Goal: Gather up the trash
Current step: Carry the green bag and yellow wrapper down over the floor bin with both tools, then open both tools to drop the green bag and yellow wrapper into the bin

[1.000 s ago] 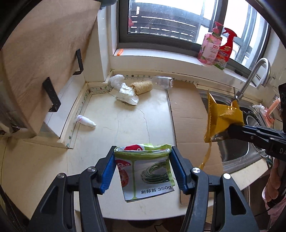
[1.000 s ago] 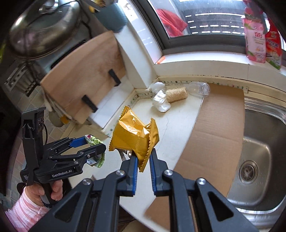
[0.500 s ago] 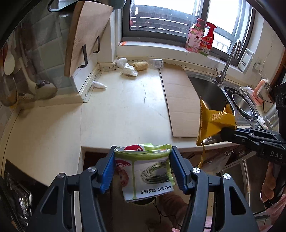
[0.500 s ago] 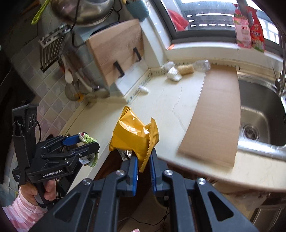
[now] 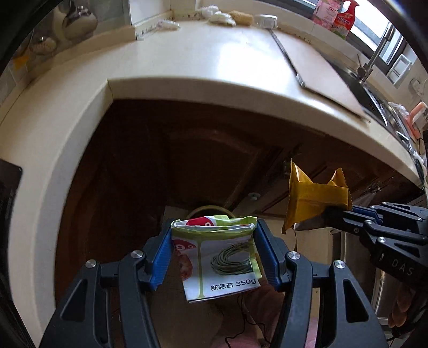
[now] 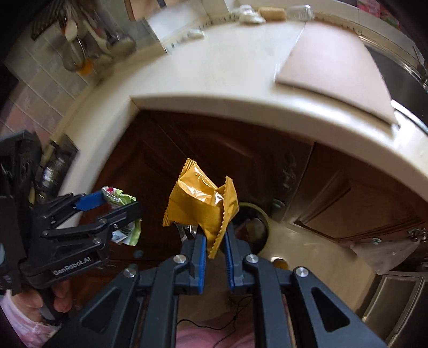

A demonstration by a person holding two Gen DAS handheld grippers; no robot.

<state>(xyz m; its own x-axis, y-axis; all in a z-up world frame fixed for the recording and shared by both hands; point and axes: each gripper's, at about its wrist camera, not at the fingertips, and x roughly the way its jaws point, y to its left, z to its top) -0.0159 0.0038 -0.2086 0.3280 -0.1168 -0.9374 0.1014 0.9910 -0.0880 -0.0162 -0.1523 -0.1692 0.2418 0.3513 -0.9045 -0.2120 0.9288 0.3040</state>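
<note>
My left gripper is shut on a green and white vegetable bag, held flat between its blue pads. A crumpled yellow snack wrapper sticks up out of my right gripper, which is shut on its lower edge. Both grippers hang below the countertop edge, in front of dark brown cabinet doors. The round rim of a bin shows just behind the wrapper; in the left wrist view the bin rim peeks over the bag. The right gripper with the yellow wrapper is to the right there.
On the far counter lie crumpled white trash, a loofah, a clear bottle and a small white scrap. A cardboard sheet covers the counter's right part beside the sink. A person's hand in a pink sleeve holds the left gripper.
Both grippers have dropped from above the counter to below its front edge, still holding their trash. The cabinet doors and the bin rim have come into view.
</note>
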